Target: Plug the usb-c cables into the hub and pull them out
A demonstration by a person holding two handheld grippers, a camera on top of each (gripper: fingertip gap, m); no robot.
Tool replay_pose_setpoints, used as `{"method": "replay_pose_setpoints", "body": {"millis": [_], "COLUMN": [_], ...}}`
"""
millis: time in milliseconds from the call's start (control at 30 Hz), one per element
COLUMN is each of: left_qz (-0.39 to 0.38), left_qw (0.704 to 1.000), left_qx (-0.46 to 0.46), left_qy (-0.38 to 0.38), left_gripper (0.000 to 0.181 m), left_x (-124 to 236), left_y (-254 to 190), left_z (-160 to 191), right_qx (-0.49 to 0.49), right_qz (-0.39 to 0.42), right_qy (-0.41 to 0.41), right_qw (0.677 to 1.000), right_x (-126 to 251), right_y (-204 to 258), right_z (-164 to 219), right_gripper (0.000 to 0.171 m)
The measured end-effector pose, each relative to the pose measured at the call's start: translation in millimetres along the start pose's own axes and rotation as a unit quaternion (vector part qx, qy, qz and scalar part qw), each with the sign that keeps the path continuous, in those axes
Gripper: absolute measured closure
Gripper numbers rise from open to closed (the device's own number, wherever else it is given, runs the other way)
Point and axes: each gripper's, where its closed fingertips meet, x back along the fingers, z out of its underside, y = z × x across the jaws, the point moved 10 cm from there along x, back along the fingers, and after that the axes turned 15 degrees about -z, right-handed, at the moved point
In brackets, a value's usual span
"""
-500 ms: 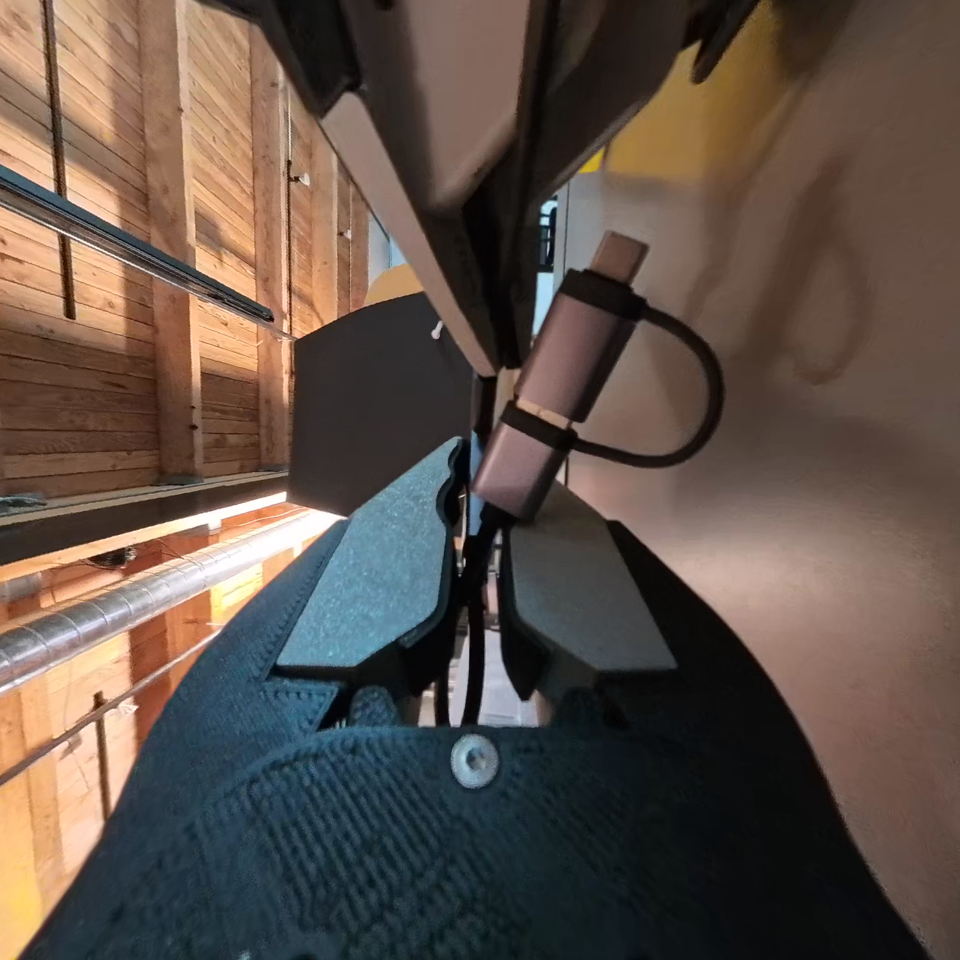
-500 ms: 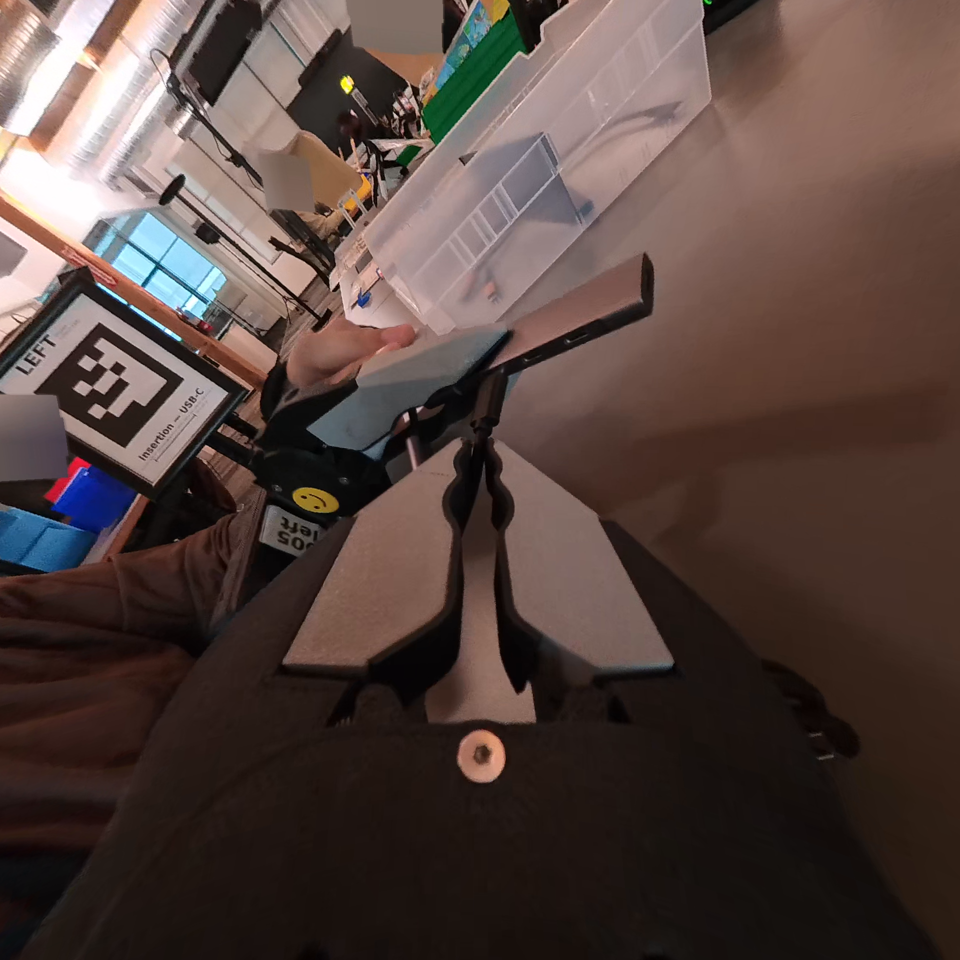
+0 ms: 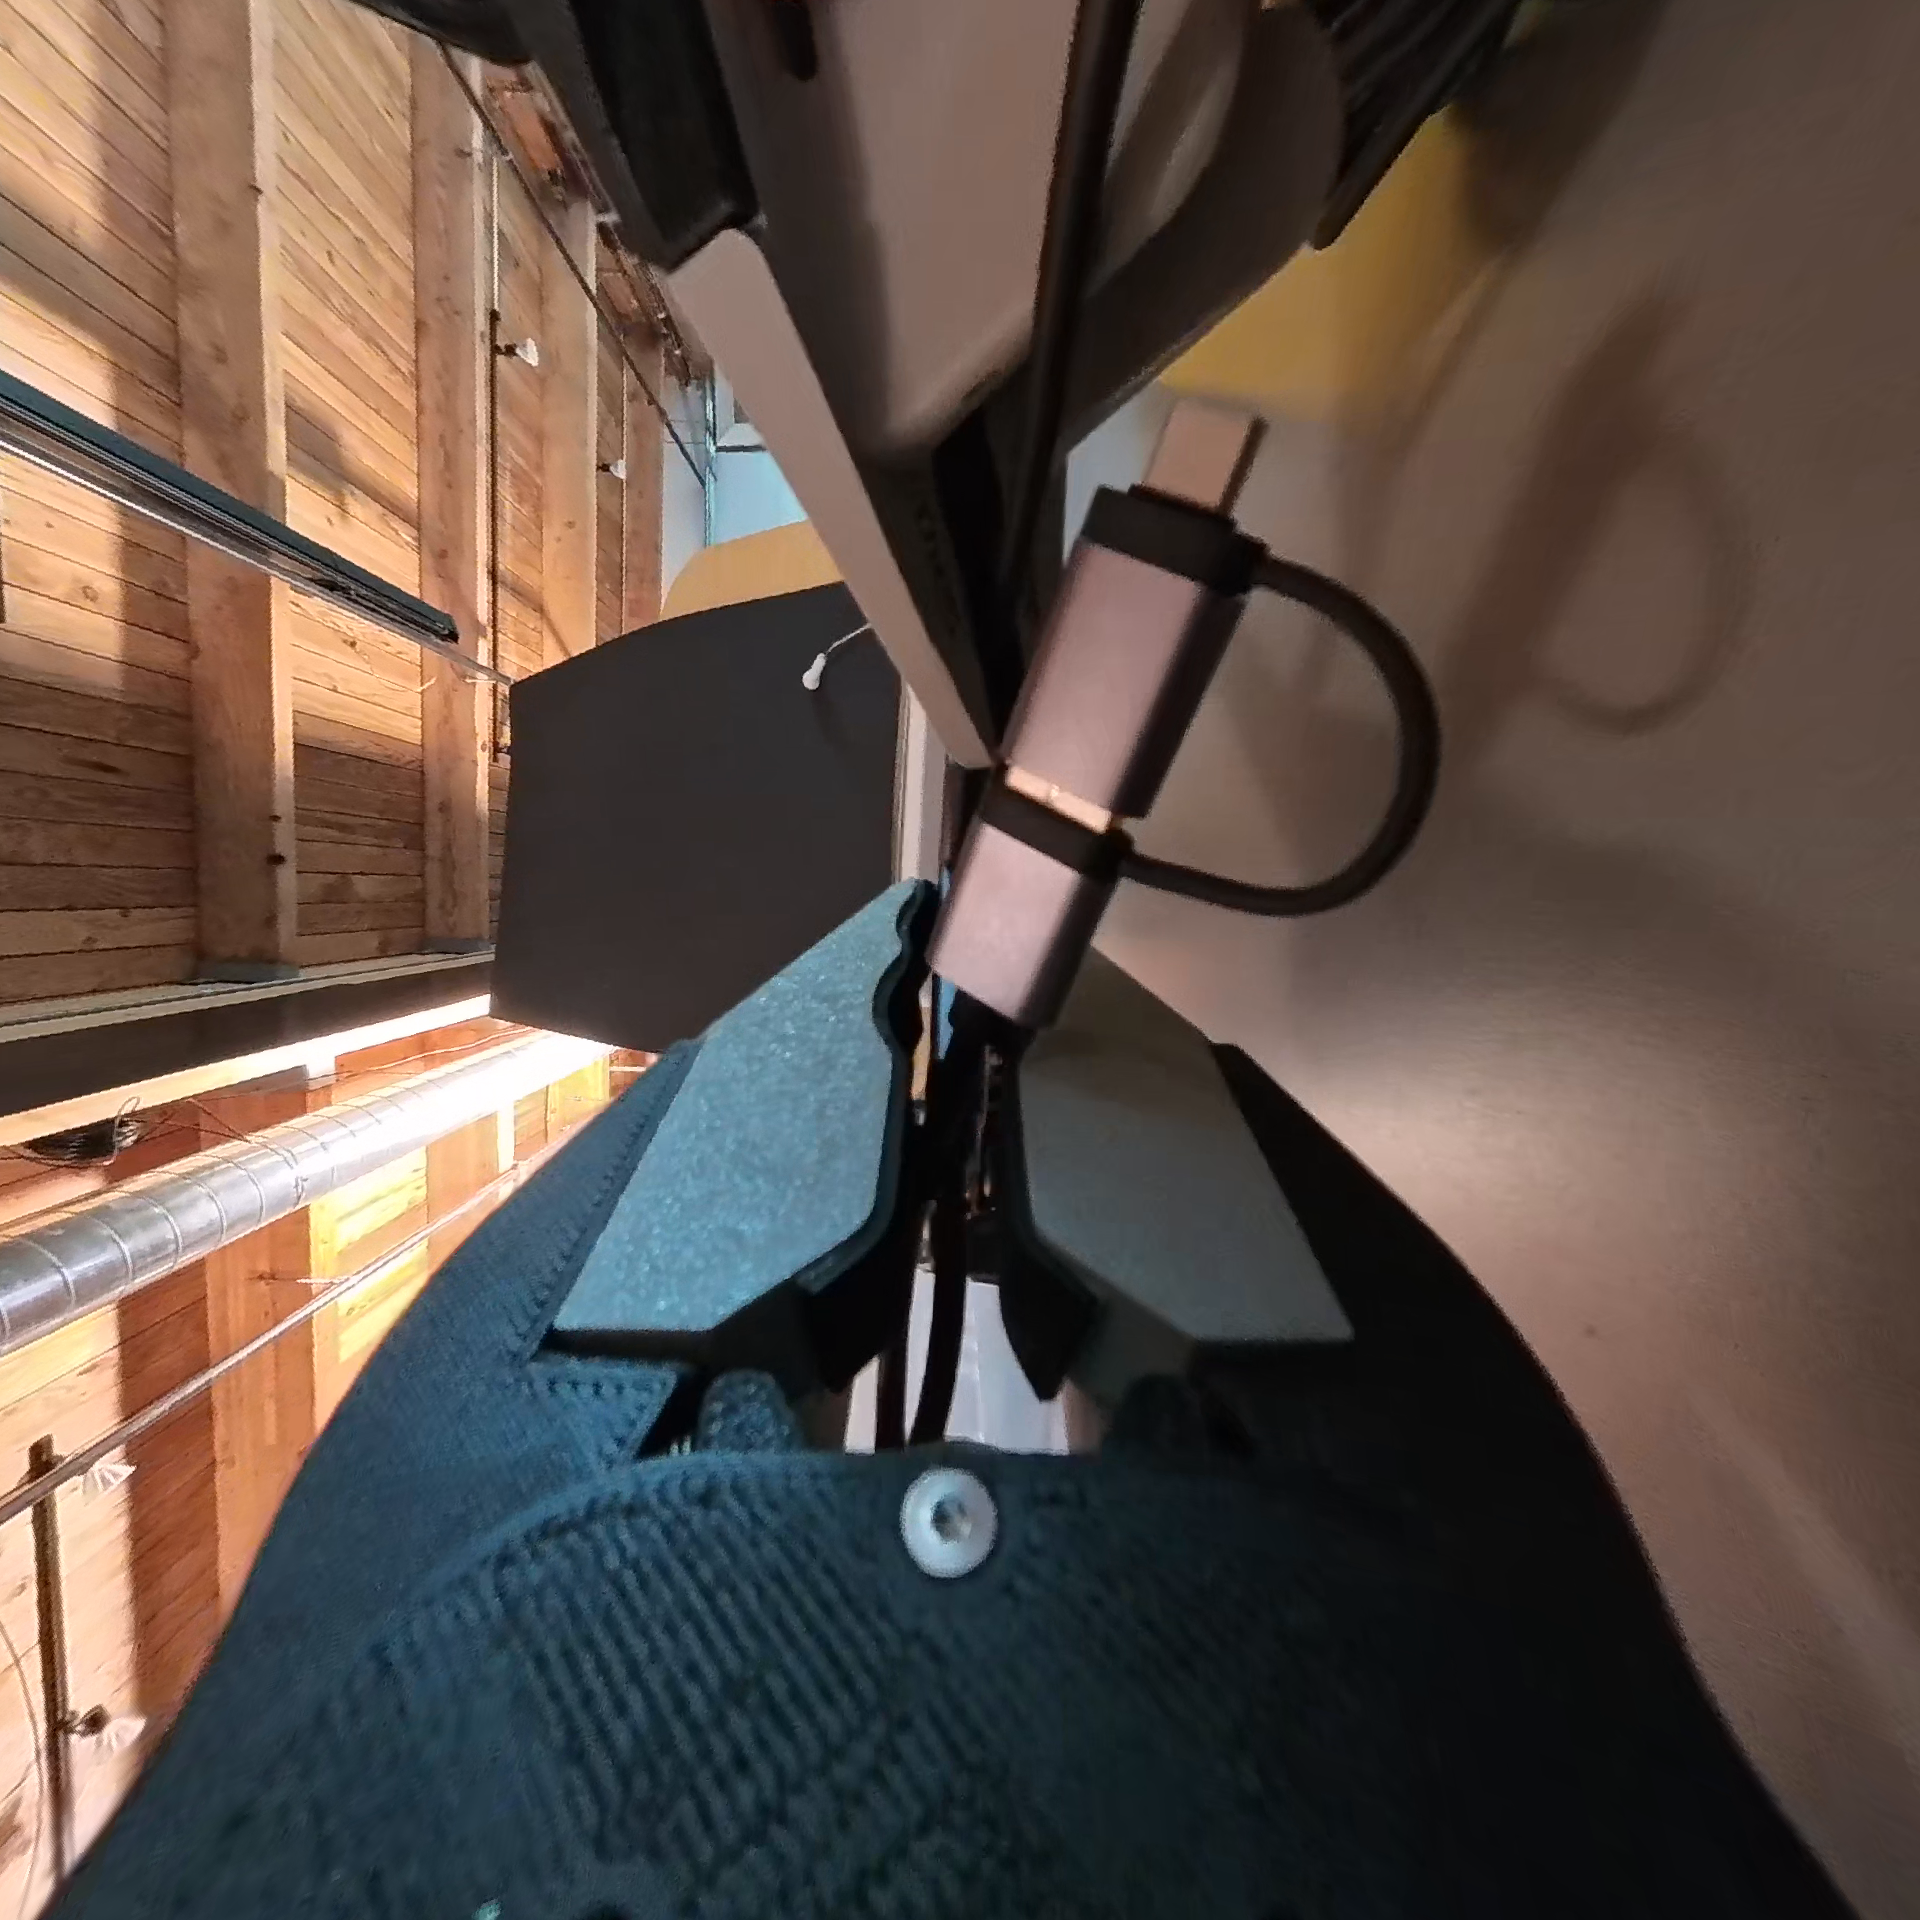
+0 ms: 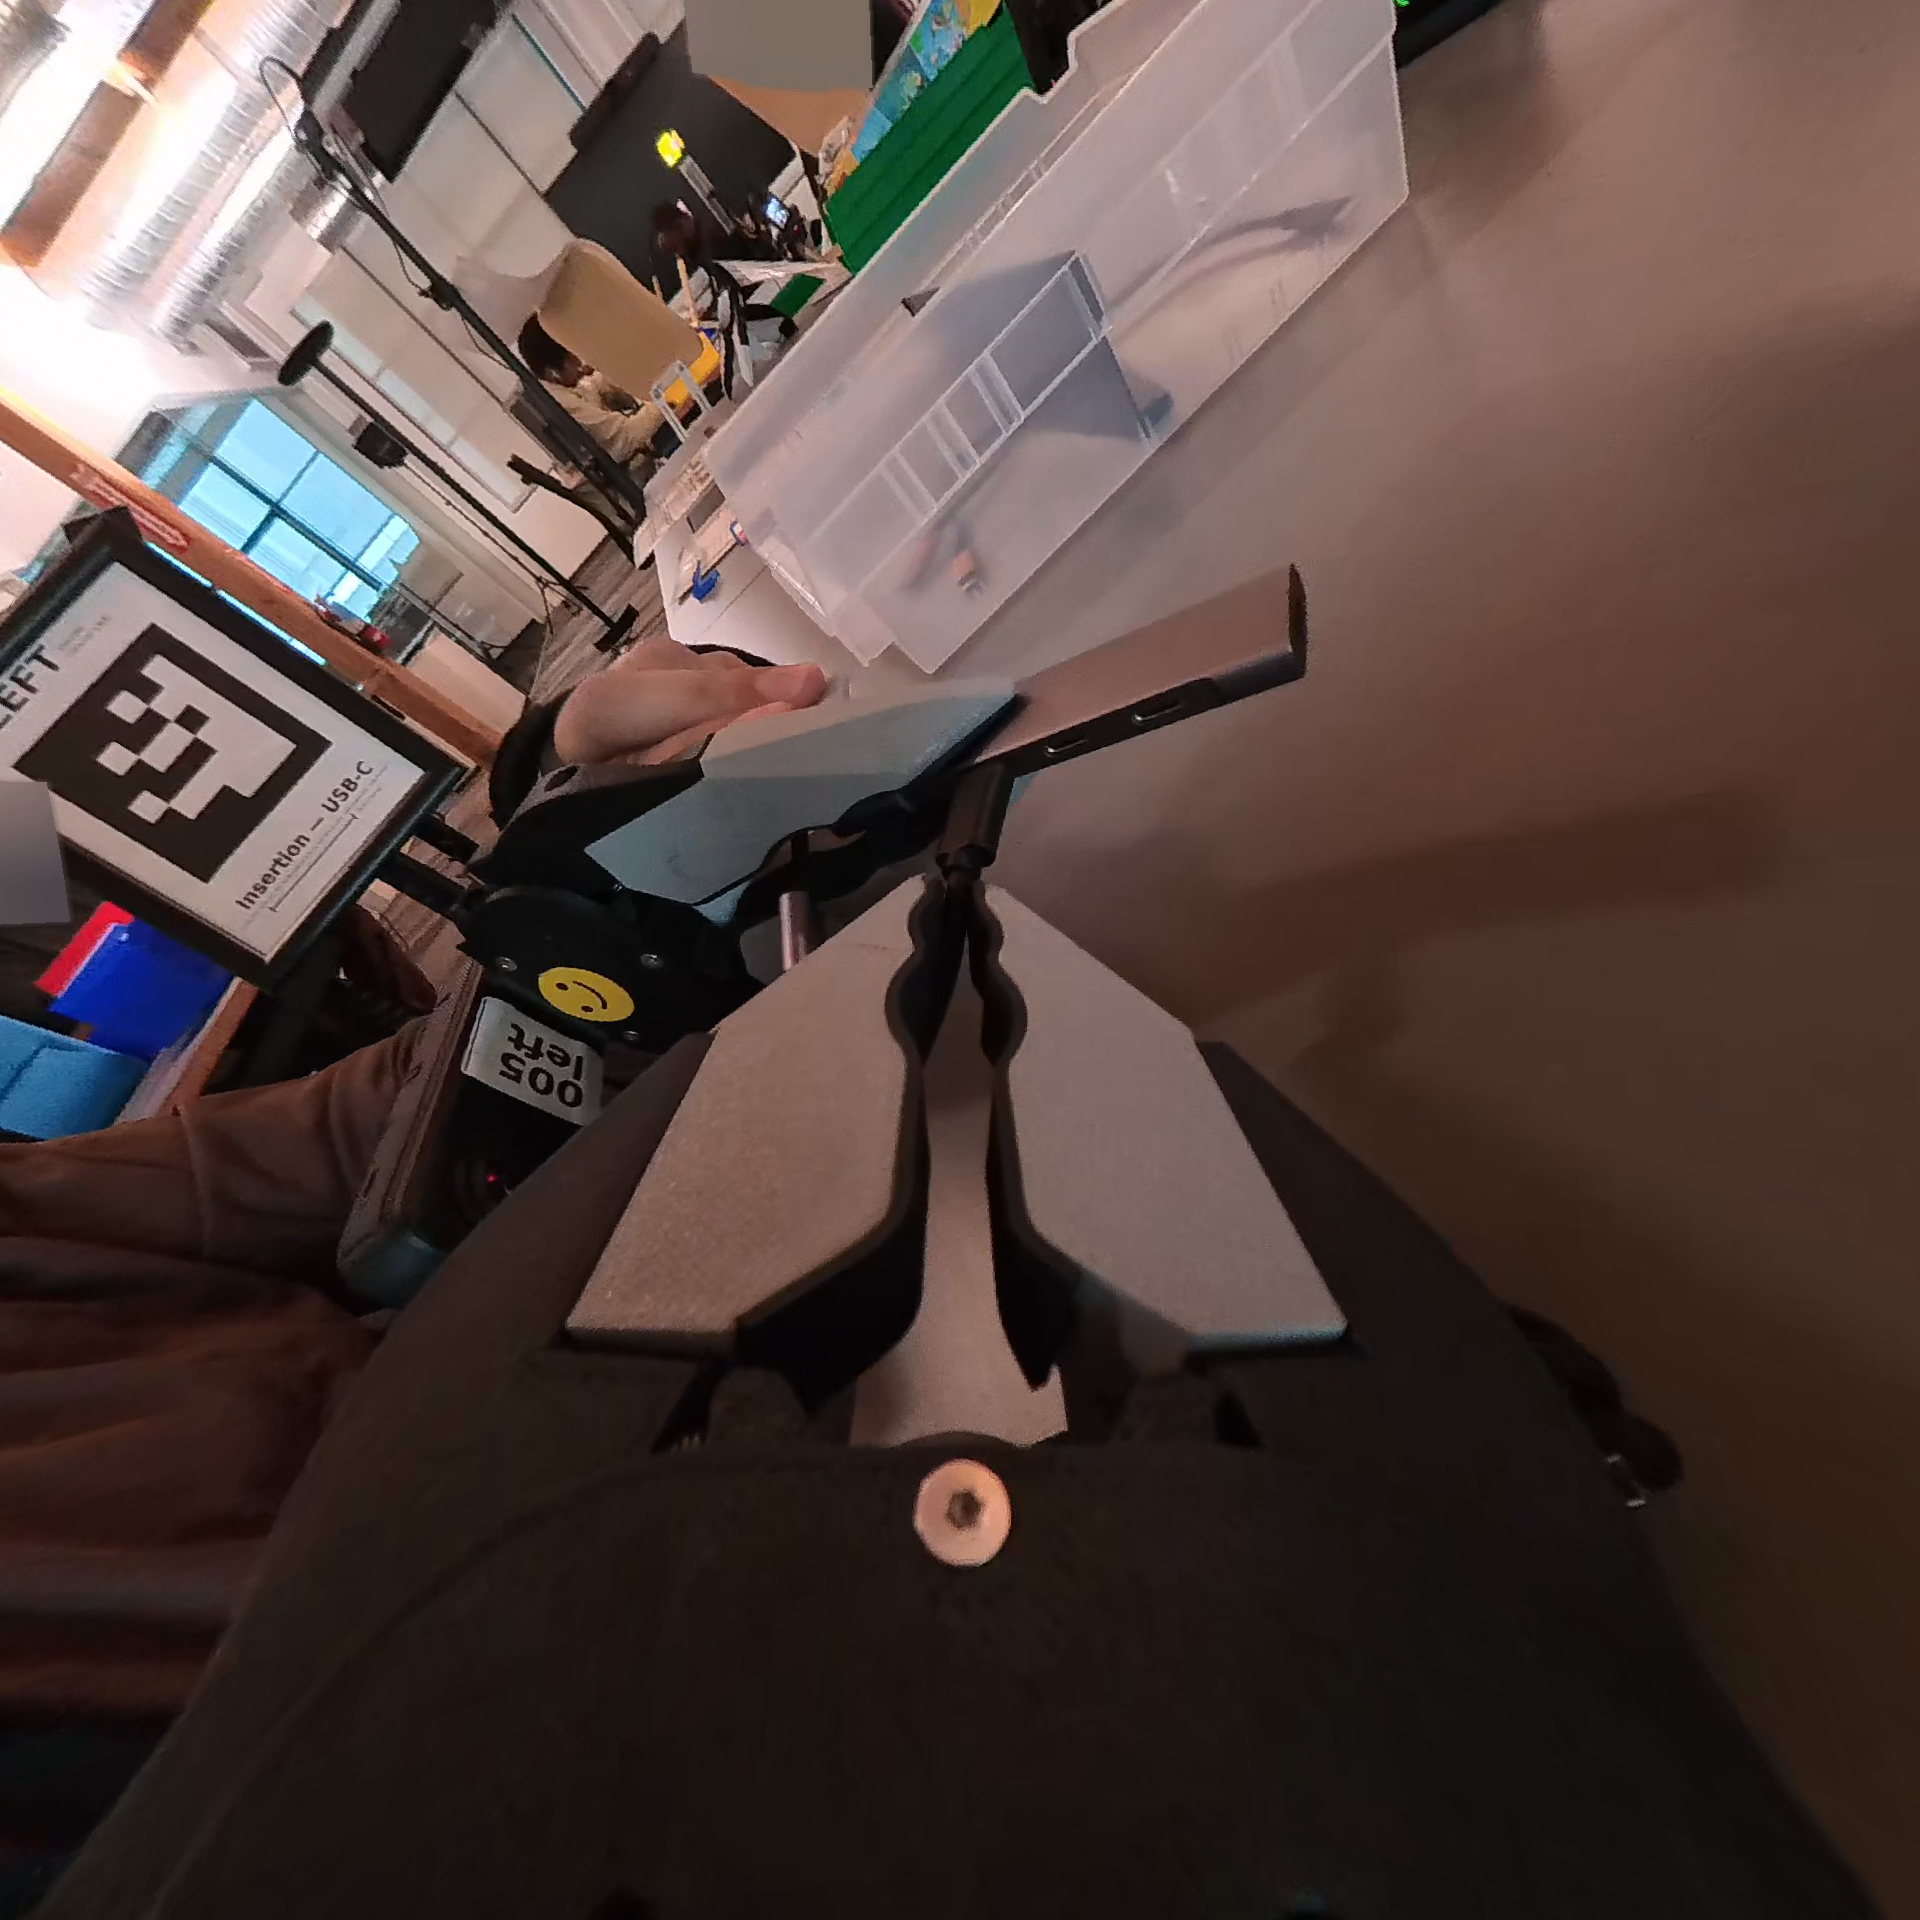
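- Left wrist view: the left gripper [image 3: 966,987] has its fingers drawn almost together. The silvery slab running forward from between them is, as best we can judge in this cramped and blurred view, the hub [image 3: 831,436].
- A metal adapter [image 3: 1081,748] on a short black loop hangs just beside the fingertips, and dark cord runs down through the gap between the fingers.
- This gripper is rolled well over onto its side, so the wooden ceiling fills the left of the view and the table [image 3: 1610,1039] the right.
- Our job here is to be a steady anvil — clamp firmly and do not twist.
- Right wrist view: the right gripper [image 4: 951,904] is pinched shut on the usb-c cable [image 4: 982,821], just behind its black plug.
- The plug meets the hub's lower edge, beside two free ports; we cannot tell how deeply it is seated.
- The far gripper's grey plates clamp the hub's near end, with a hand [image 4: 675,696] behind them. The hub is held in the air above the table, near a clear bin [image 4: 1091,364].
- To do this step well we should move straight along the plug's axis — no sideways levering. The grip sits on thin cord, which may bend or slip, so holding nearer the plug body would serve better.
- The right gripper is also tilted, and it approaches the hub from below.
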Motion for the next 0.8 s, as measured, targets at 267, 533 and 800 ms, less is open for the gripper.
{"method": "replay_pose_setpoints", "body": {"millis": [267, 533, 800], "left_qz": [-0.008, 0.043, 0.163], "left_qw": [0.998, 0.97, 0.893], "left_qx": [0.058, 0.235, 0.392], "left_qy": [0.003, -0.046, -0.151], "left_gripper": [0.174, 0.174, 0.174], "left_x": [-5.4, -2.5, 5.7], "left_y": [5.4, 21.0, 28.1], "left_z": [0.2, 11.5, 11.3], "right_qx": [0.037, 0.198, 0.346], "right_qz": [-0.003, 0.062, 0.076], "right_qy": [0.008, 0.075, 0.219], "right_qw": [0.999, 0.975, 0.909], "right_x": [4.0, 36.1, 28.3], "right_y": [7.7, 48.8, 56.6], "right_z": [-9.8, -41.4, -20.1], "right_gripper": [0.169, 0.126, 0.114]}}
